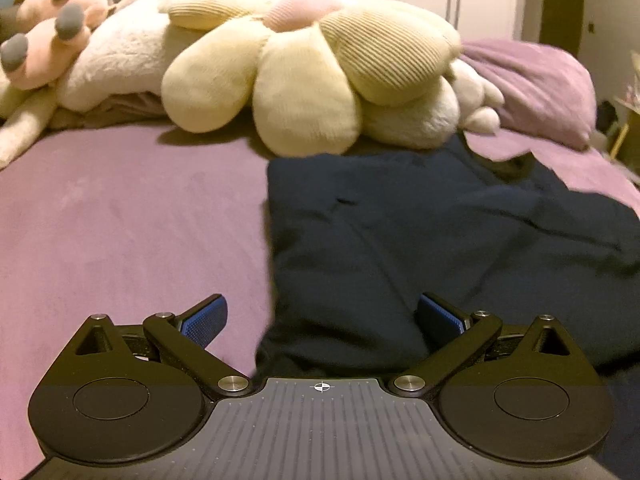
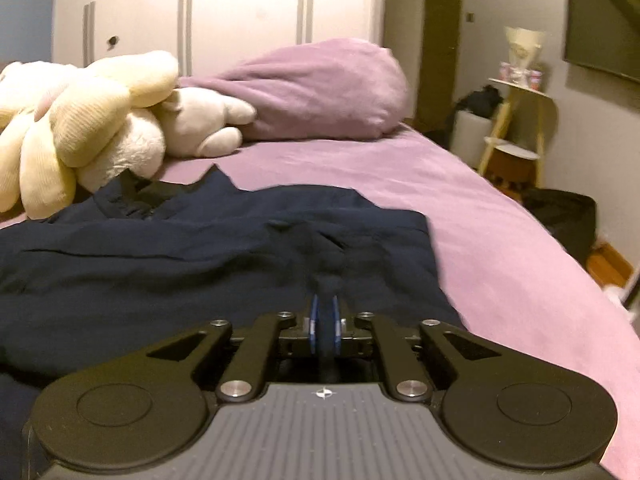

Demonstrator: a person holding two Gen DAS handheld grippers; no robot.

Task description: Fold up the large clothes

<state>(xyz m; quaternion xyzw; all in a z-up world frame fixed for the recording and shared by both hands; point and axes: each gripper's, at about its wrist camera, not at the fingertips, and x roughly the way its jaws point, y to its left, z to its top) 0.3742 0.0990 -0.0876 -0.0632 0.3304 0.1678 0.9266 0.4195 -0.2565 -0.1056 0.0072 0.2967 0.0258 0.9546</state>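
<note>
My two grippers, matte black and grey.

I see on the left gripper [image 1: 322, 316] and right gripper [image 2: 325, 320] blue ribbed pads [image 1: 204, 320], black linkage arms, silver screws, round black discs, ribbed grey housing with a crosshair mark.

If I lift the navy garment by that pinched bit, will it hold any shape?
Probably not. The navy garment lies creased and bunched, so it should drape limply. The right gripper pinches only a narrow fold, so the rest would likely hang and drag across the purple bedsheet. It looks thin, probably light.
</note>
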